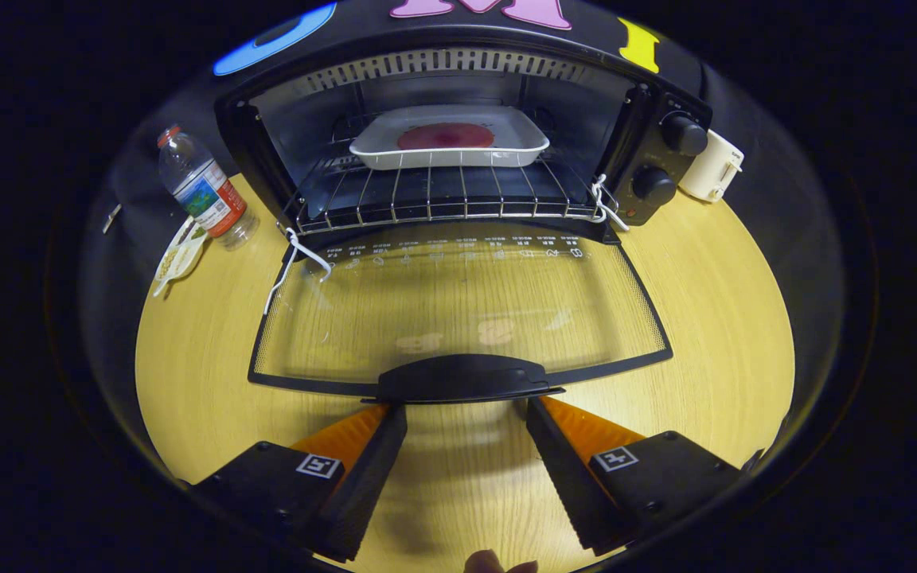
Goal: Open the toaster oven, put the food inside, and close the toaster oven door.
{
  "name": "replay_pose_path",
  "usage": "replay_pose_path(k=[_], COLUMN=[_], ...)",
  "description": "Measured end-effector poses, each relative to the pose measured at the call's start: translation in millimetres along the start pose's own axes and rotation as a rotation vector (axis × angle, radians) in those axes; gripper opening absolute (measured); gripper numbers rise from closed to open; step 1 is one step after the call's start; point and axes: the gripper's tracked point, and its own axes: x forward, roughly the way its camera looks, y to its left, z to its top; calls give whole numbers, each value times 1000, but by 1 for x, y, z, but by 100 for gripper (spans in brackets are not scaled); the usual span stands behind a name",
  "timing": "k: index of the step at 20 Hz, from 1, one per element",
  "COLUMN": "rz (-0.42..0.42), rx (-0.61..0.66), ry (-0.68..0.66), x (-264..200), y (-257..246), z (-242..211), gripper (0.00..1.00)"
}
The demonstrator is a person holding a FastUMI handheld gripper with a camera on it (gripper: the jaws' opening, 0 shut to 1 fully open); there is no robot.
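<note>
Spread wide apart, the tongs (pixel 465 410) gripped nothing; their two fingers reached forward over the wooden worktop (pixel 713 318), with the tips sitting just short of the door handle (pixel 462 376), one tip near each end of it. Whether the tips touched the handle could not be told. At the very bottom, between the fingers, a fingertip of the person (pixel 498 563) peeked in.

Beyond the fingers the toaster oven (pixel 458 135) stood open. Its glass door (pixel 458 306) lay folded down flat toward the tongs, the wood grain of the worktop visible through the pane, and the dark handle ran along the door's near edge. White cords (pixel 299 255) hung at both door hinges, the left one trailing down beside the door frame.

Inside the oven cavity, a wire rack (pixel 442 195) spanned the width, and on it, toward the back, rested a white rectangular tray (pixel 449 137) holding a round dark-red piece of food (pixel 446 136). Two round knobs (pixel 669 159) sat one above the other on the oven's right-hand panel.

Left of the oven, a clear plastic bottle (pixel 204 187) with a red cap stood tilted in the fisheye, and a small packet (pixel 180 255) lay on the worktop just in front of it. Right of the oven, touching or close beside the knob panel, stood a white object (pixel 713 165).
</note>
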Motion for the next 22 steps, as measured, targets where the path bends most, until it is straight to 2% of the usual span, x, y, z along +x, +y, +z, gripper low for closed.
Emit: replay_pose_path(k=[9,22], rz=[26,83], rx=[9,41], ry=[-80,-275], x=[-42,-96], y=[0,10], z=[26,127], gripper=[99,99])
